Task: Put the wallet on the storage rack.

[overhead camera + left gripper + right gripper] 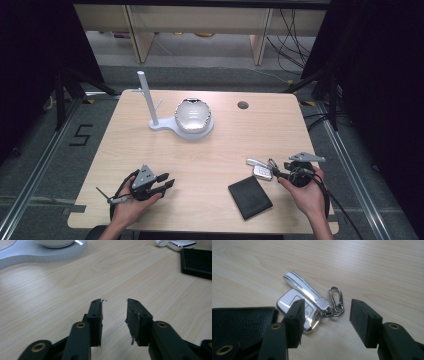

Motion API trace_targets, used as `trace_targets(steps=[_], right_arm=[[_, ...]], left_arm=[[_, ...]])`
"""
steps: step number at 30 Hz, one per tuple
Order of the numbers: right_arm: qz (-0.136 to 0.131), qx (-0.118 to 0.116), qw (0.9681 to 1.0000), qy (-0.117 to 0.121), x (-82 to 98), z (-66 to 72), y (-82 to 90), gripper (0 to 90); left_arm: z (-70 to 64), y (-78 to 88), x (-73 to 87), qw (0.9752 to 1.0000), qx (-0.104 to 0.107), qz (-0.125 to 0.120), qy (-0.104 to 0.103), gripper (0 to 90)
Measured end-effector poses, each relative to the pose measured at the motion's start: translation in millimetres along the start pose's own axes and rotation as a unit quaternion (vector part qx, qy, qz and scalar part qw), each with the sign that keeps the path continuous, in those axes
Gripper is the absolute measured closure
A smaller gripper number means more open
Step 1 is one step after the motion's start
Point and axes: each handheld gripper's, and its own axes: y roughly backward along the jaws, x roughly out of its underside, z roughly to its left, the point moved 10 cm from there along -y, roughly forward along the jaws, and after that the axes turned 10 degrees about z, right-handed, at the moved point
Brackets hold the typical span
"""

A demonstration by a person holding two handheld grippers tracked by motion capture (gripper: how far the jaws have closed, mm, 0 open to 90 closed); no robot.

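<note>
Right gripper (pixel 325 320) jaws spread, low over table (pixel 210 160), straddling car key fob (pixel 298 308) with carabiner keyring (pixel 335 302); nothing pinched. Right hand (pixel 307 192) cupped beneath. Black wallet (pixel 250 196) beside fob. Left gripper (pixel 114 320) jaws spread, empty, palm up near front-left edge.
</note>
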Motion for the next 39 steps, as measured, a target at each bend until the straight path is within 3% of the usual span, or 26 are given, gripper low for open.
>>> trace_targets(steps=[3,4,5,7,8,11,12,13,14,18,19,20,22,24,28,29,30,31,32,33,34,35,36,37,38,39], right_arm=[[0.009,0.006,0.9999,0.001,1.9,0.9,2.4,56.4],[0.030,-0.001,0.9995,0.014,6.9,3.7,3.2,64.5],[0.030,-0.001,0.9995,0.014,6.9,3.7,3.2,64.5],[0.049,0.010,0.9984,0.026,12.0,4.8,5.0,77.9],[0.059,0.006,0.9977,0.033,14.2,6.0,4.8,82.6],[0.075,0.003,0.9963,0.043,17.5,10.0,4.3,89.4],[0.077,0.001,0.9957,0.052,17.6,11.3,3.6,90.0],[0.082,0.002,0.9952,0.054,18.5,12.9,3.3,90.0],[0.091,-0.002,0.9944,0.055,19.4,15.3,2.1,90.0],[0.114,-0.014,0.9912,0.066,23.6,27.4,-1.2,90.0],[0.122,-0.018,0.9900,0.068,25.4,30.6,-2.4,90.0],[0.131,-0.024,0.9884,0.073,27.3,33.4,-3.2,90.0],[0.136,-0.027,0.9876,0.073,28.4,35.9,-4.2,90.0],[0.146,-0.032,0.9859,0.076,30.6,40.3,-5.0,90.0],[0.133,-0.033,0.9863,0.092,30.4,45.5,1.3,82.6],[0.116,-0.045,0.9794,0.159,32.2,54.2,8.5,71.5],[0.116,-0.045,0.9794,0.159,32.2,54.2,8.5,71.5],[0.106,-0.060,0.9661,0.228,40.7,67.9,15.0,57.8],[0.106,-0.060,0.9661,0.228,40.7,67.9,15.0,57.8],[0.115,-0.061,0.9448,0.301,49.8,75.1,20.1,48.8],[0.115,-0.061,0.9448,0.301,49.8,75.1,20.1,48.8],[0.132,-0.061,0.9317,0.333,60.6,82.7,24.3,43.6],[0.130,-0.057,0.9226,0.359,60.8,83.2,24.4,41.1],[0.130,-0.057,0.9226,0.359,60.8,83.2,24.4,41.1],[0.132,-0.045,0.8972,0.419,64.0,85.6,22.1,35.8],[0.135,-0.038,0.8903,0.433,65.3,86.0,21.0,34.9]], left_arm=[[-3.9,0.8,-2.5,0.9999,0.003,0.006,-0.008,75.0],[-10.5,-0.2,-4.8,0.9997,0.016,0.014,-0.015,77.2],[-10.5,-0.2,-4.8,0.9997,0.016,0.014,-0.015,79.7],[-17.7,-2.4,-7.5,0.9993,0.022,0.018,-0.025,83.5],[-28.0,-5.0,-10.0,0.9983,0.038,0.026,-0.037,85.2],[-39.4,-8.5,-13.4,0.9966,0.056,0.033,-0.050,88.8],[-44.3,-10.0,-14.6,0.9958,0.059,0.041,-0.058,89.2],[-56.9,-15.3,-18.9,0.9939,0.078,0.042,-0.065,89.4],[-60.2,-16.4,-18.9,0.9914,0.081,0.055,-0.087,89.4],[-82.4,-23.1,-25.9,0.9860,0.105,0.067,-0.111,89.5],[-90.1,-24.7,-28.3,0.9842,0.121,0.065,-0.112,89.5],[-93.2,-26.0,-29.4,0.9824,0.119,0.071,-0.125,89.4],[-99.1,-28.4,-31.2,0.9822,0.123,0.068,-0.125,89.4],[-106.4,-32.5,-33.4,0.9789,0.128,0.070,-0.143,89.4],[-111.0,-35.1,-30.0,0.9767,0.130,0.077,-0.152,88.2],[-108.7,-34.6,-28.6,0.9762,0.128,0.080,-0.156,87.3],[-107.8,-34.4,-27.9,0.9777,0.130,0.074,-0.147,87.3],[-100.8,-31.4,-25.7,0.9797,0.122,0.076,-0.140,85.8],[-100.8,-31.4,-25.7,0.9797,0.122,0.076,-0.140,84.8],[-93.5,-27.6,-25.8,0.9817,0.113,0.069,-0.137,83.7],[-93.5,-27.6,-25.8,0.9817,0.113,0.069,-0.137,83.2],[-87.5,-24.0,-25.5,0.9836,0.108,0.062,-0.131,82.4],[-87.5,-24.0,-25.5,0.9836,0.108,0.062,-0.131,81.8],[-86.2,-21.6,-24.9,0.9840,0.112,0.063,-0.124,81.8],[-82.6,-20.2,-24.2,0.9859,0.105,0.058,-0.116,80.6],[-77.3,-17.6,-22.4,0.9868,0.100,0.060,-0.113,80.2]])
